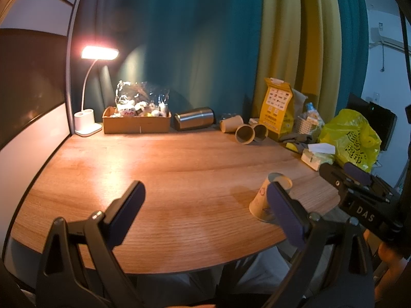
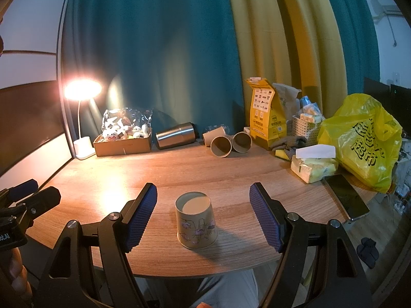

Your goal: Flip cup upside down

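A paper cup (image 2: 196,224) with a purple flower print stands upside down on the wooden table (image 2: 179,172), its base up and its rim on the wood near the front edge. My right gripper (image 2: 203,200) is open, with the cup between its blue pads and touching neither. In the left wrist view the cup (image 1: 267,197) stands at the right, partly hidden behind my left gripper's right finger. My left gripper (image 1: 205,195) is open and empty over the table's front. The right gripper (image 1: 344,177) shows at the right edge of that view.
At the back stand a lit desk lamp (image 2: 82,92), a cardboard box of snacks (image 2: 123,141), a steel tumbler on its side (image 2: 177,134), three brown paper cups on their sides (image 2: 226,142), a yellow paper bag (image 2: 267,118), a tissue pack (image 2: 313,165), a phone (image 2: 346,196) and a yellow plastic bag (image 2: 364,138).
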